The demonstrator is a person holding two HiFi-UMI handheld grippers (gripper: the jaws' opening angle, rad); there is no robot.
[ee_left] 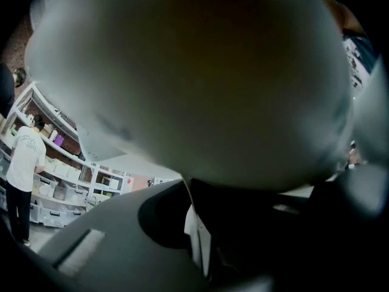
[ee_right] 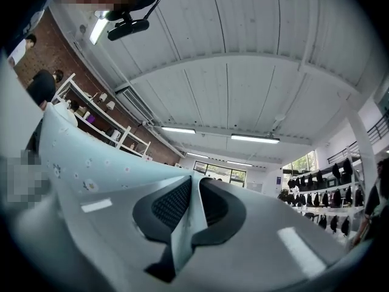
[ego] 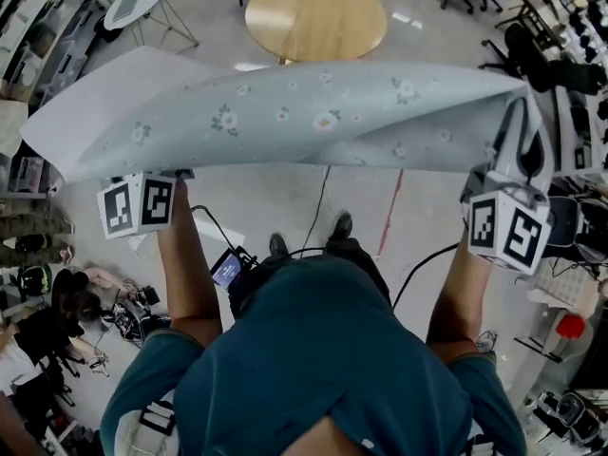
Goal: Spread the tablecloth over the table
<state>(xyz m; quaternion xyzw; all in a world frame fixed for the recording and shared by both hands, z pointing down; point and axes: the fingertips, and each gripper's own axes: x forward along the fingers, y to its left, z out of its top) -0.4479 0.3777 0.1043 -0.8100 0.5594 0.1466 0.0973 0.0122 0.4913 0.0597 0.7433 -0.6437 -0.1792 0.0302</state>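
Tablecloth (ego: 313, 112): held in mid-air, stretched side to side between the two grippers in front of the person, above the floor. Not yet over the tabletop (ego: 315, 15), which is seen beyond the cloth, round, wooden and bare.

Handling, as judged: thin, soft and light, pale blue-green with small flowers and a white underside. No stiffness is to be expected, so sag in the middle and billowing under a quick move are likely. The left end is seen flaring up and outward, with the white side shown. It is best taken at the edge near the corners, as now. A thin hem can slip out of a pinch if it is tugged hard.

Left hand-held gripper (ee_left: 196, 236): jaws pressed together on a thin strip of cloth.

Right hand-held gripper (ee_right: 188, 212): jaws likewise closed, with a fold of the cloth pinched between the ribbed pads.

Hidden or unclear:
- The left gripper view is mostly filled by blurred cloth close to the lens, and only shelving is made out at its left.
- In the head view, both sets of jaw tips are covered by the cloth and only the marker cubes are plain.
- The near rim of the tabletop and its legs are masked by the cloth.
- Whether the cloth is single or doubled cannot be told.
- Its far edge and full extent are not shown.
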